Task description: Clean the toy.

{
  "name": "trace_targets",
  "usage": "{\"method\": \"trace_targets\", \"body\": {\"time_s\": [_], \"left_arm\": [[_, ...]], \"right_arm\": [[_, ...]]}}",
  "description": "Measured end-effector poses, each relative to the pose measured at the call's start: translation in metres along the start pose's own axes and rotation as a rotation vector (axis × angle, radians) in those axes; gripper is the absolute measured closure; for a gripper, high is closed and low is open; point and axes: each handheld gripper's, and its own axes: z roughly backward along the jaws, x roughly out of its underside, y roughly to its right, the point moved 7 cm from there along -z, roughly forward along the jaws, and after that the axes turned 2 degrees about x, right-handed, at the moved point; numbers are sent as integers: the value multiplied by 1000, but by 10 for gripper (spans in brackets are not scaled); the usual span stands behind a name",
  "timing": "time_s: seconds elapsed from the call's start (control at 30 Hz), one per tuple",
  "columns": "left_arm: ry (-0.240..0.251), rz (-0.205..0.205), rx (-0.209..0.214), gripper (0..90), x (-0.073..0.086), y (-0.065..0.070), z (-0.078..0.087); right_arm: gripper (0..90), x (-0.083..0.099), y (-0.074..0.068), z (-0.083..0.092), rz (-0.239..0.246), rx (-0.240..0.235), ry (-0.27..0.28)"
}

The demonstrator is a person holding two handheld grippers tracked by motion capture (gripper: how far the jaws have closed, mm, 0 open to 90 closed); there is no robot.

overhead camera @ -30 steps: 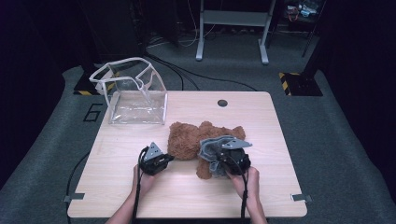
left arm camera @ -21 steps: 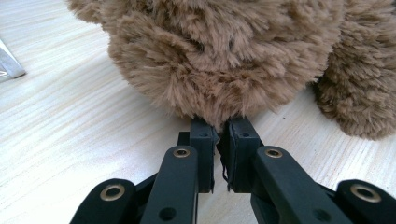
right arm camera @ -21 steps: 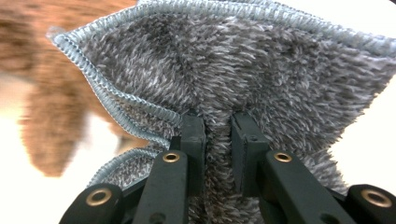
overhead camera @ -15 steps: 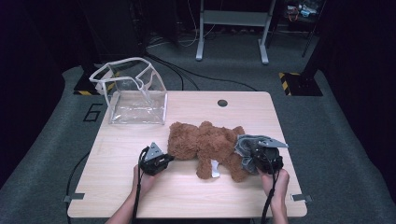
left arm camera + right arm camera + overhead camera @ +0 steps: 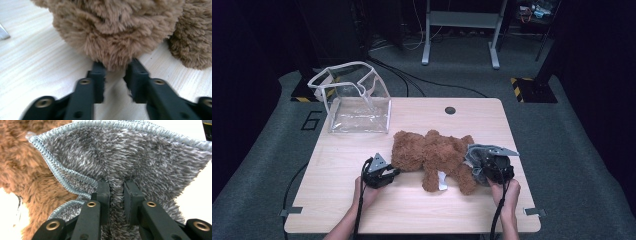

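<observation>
Large numeral "6" on the grey floor (image 5: pixel 312 120)

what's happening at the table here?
A person works two handheld claws on a brown teddy bear lying on the table. The right claw is shut on a grey fluffy cloth beside the bear. The left claw has just been opening, with a tuft of the bear's fur between its jaws. A clear bag stands behind.

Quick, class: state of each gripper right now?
Left gripper: jaws have just been opening, teddy bear fur between them, no longer pinched.
Right gripper: shut on the grey cloth.
</observation>
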Motion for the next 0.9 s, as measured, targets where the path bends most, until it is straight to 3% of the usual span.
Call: {"method": "trace_targets", "body": {"time_s": [0.13,0.23,0.3,0.43,0.63,0.9], "left_arm": [[-16,41,1,457,1,9,3],[-17,43,-10,344,-2,18,4],[-27,27,-23,307,-3,25,4],[-43,41,-17,231,-4,43,-1],[-39,37,2,188,-13,67,-11],[-61,26,22,173,-26,93,-37]], "right_arm": [[769,0,7,3,-5,7,4],[769,0,14,6,-12,19,6],[769,1,20,8,-12,27,9],[769,3,27,9,-23,45,10],[770,6,33,10,-31,51,7],[769,6,33,6,-29,47,-4]]}}
